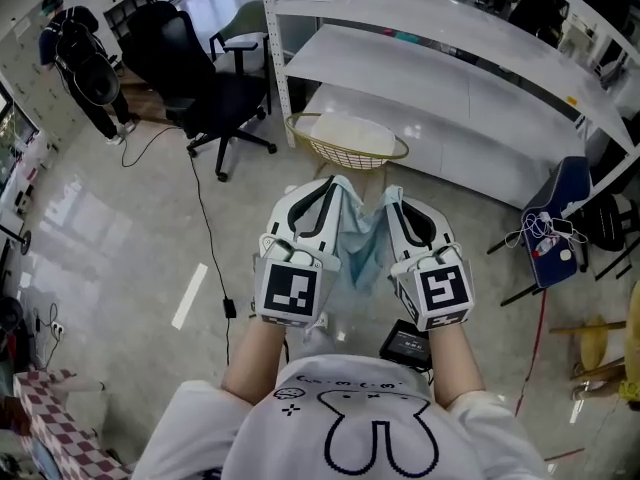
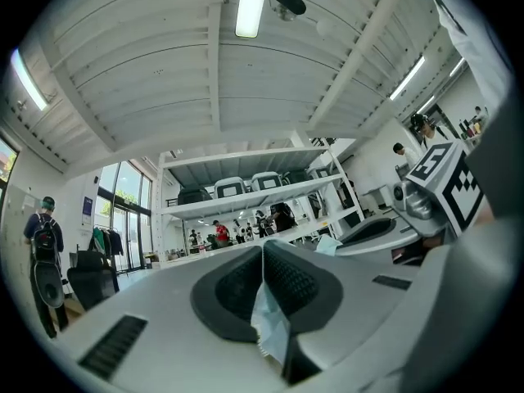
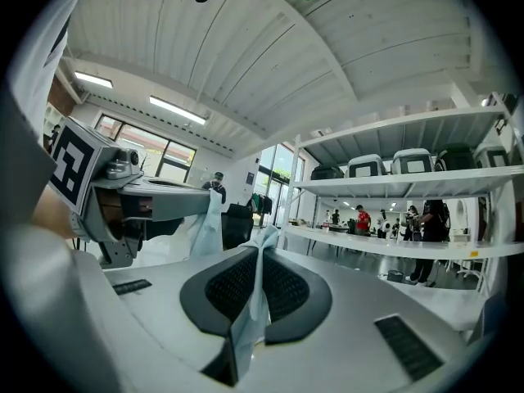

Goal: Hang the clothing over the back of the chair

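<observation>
A light blue garment (image 1: 362, 250) hangs between my two grippers in the head view, above the floor. My left gripper (image 1: 329, 183) is shut on one part of its top edge, and my right gripper (image 1: 393, 195) is shut on another part close beside it. In the left gripper view the cloth (image 2: 270, 322) is pinched between the dark pads of the left gripper (image 2: 264, 254). The right gripper view shows the same at the right gripper (image 3: 260, 256), with cloth (image 3: 252, 305) trailing down. A black office chair (image 1: 190, 78) stands far off at the upper left, apart from both grippers.
A wicker basket (image 1: 348, 140) with white contents stands just ahead, below white shelving (image 1: 440, 58). A black box (image 1: 408, 343) lies by my feet. A blue folding chair (image 1: 558, 218) is at the right. A person with a backpack (image 1: 85, 63) stands at the far left. Cables cross the floor.
</observation>
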`<state>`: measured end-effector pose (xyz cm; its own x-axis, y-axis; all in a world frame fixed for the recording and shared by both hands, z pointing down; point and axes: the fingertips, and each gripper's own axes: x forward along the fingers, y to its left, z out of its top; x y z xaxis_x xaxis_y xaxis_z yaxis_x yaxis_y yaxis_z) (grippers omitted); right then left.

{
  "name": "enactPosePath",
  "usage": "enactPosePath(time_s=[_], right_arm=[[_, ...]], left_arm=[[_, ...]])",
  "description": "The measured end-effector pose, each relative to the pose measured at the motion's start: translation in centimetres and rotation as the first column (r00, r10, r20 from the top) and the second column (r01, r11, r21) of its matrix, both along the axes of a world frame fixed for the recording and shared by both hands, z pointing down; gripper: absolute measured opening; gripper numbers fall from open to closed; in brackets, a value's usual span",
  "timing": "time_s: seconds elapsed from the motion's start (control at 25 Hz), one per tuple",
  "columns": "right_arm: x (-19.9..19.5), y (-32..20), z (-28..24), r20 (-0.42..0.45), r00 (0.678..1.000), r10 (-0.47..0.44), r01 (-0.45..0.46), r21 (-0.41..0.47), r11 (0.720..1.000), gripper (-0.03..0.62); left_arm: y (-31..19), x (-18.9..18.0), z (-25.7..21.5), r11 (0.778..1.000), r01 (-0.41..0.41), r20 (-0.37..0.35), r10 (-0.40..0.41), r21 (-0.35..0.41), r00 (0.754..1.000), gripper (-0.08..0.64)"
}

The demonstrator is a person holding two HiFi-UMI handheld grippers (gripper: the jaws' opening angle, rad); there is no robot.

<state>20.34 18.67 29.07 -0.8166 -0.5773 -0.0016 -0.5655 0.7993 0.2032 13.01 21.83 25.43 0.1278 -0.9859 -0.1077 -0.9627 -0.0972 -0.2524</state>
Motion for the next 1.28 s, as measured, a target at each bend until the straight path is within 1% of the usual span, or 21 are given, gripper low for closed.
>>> enactPosePath(time_s=[0.2,0.44,0.64,0.72,0.88,1.28], right_arm=[[-3.2,-3.2,-0.3,-0.009,1.000,0.028,-0.027,0.004,1.000,0.005],[-7.8,-7.2,-0.5,-0.017,0.999,0.050,-0.050,0.018,0.999,0.005],[-11.1,-10.2,-0.4,-0.016,0.997,0.076,-0.076,0.024,0.997,0.005],[-11.9,-11.3,-0.7,-0.012,0.996,0.087,-0.087,0.024,0.996,0.005],[-13.3,-13.4,-1.0,-0.012,0.995,0.103,-0.102,0.035,0.994,0.005],[-16.7,-19.4,-2.1,-0.017,0.995,0.101,-0.099,0.082,0.992,0.006]], left_arm=[[-2.9,-3.7,-0.1,1.000,-0.015,-0.019,0.015,-0.016,1.000,0.029],[-6.7,-8.9,-0.3,1.000,-0.028,-0.023,0.028,-0.010,0.999,0.029],[-9.9,-12.4,-0.6,0.999,-0.048,-0.016,0.048,0.016,0.999,0.029],[-11.0,-13.6,-0.7,0.999,-0.051,-0.017,0.051,0.011,0.999,0.029],[-13.2,-15.8,-1.3,0.998,-0.051,-0.013,0.051,0.032,0.999,0.029],[-19.1,-19.1,-2.0,0.998,-0.028,0.005,0.028,0.056,1.000,0.029]])
